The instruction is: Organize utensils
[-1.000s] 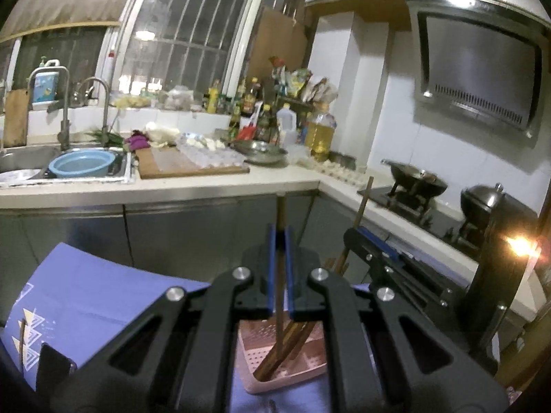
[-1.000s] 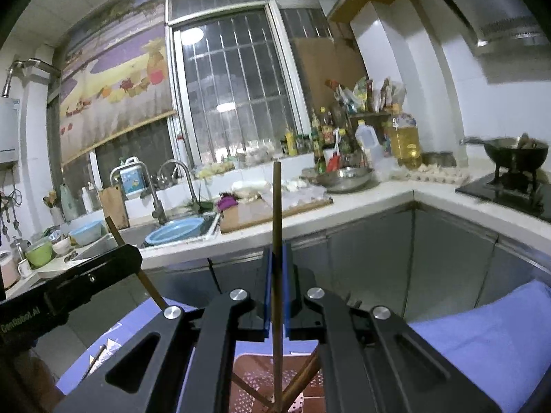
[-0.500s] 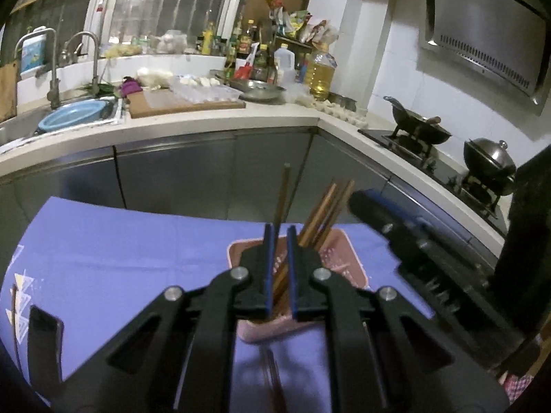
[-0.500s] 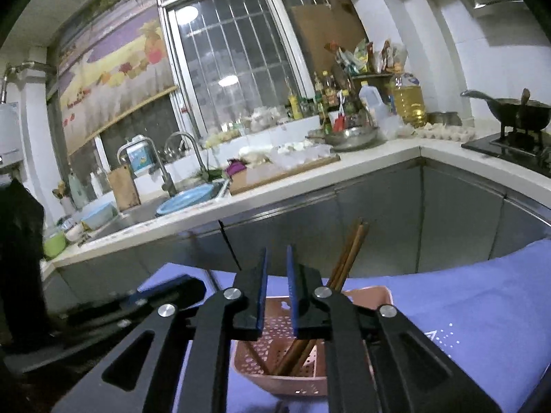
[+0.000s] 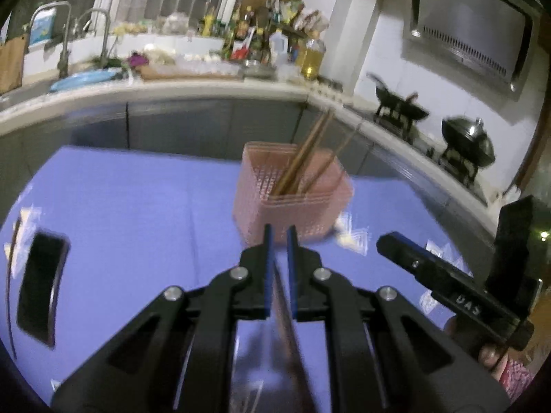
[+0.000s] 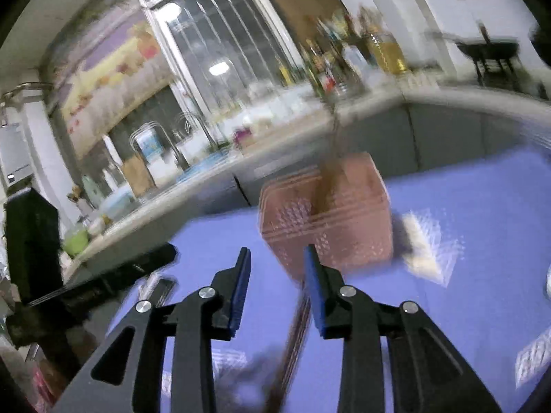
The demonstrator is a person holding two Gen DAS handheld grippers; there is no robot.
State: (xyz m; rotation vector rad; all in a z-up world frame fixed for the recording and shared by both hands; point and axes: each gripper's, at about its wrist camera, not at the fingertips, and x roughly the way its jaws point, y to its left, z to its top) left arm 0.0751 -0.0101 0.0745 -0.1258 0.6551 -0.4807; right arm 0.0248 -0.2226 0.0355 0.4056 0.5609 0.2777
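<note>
A pink perforated basket (image 5: 292, 199) is standing upright on the table (image 5: 137, 213), which is wearing a blue-violet cloth. Several brown chopsticks (image 5: 303, 158) are standing inside the basket and are leaning toward the right and away from the camera, with their upper ends rising above the rim.

The left claw (image 5: 278, 244) is pointing at the basket from just in front of it. Its two blue-padded fingers (image 5: 268, 268) are standing with a narrow gap between them, and nothing is being gripped there. A blurred brown stick (image 5: 287, 327) is lying on the cloth under this claw, running toward the lower edge of the picture. To the right in the left wrist view, the right claw (image 5: 389, 242) is showing from the side, low over the cloth.

In the right wrist view everything is smeared by motion. The right claw (image 6: 277, 265) is hanging over the cloth with its fingers (image 6: 315, 296) spread wide apart and holding nothing. The basket (image 6: 330, 220) is sitting just beyond the fingertips, with the chopsticks (image 6: 332, 168) as a dark blur inside it. One more brown stick (image 6: 292, 340) is lying on the cloth between and below the fingers. At the left the dark body of the left claw (image 6: 151, 258) is showing.

Behind the table a kitchen worktop with a sink tap (image 5: 103, 34) and bottles (image 5: 310, 56) is running along the window.
</note>
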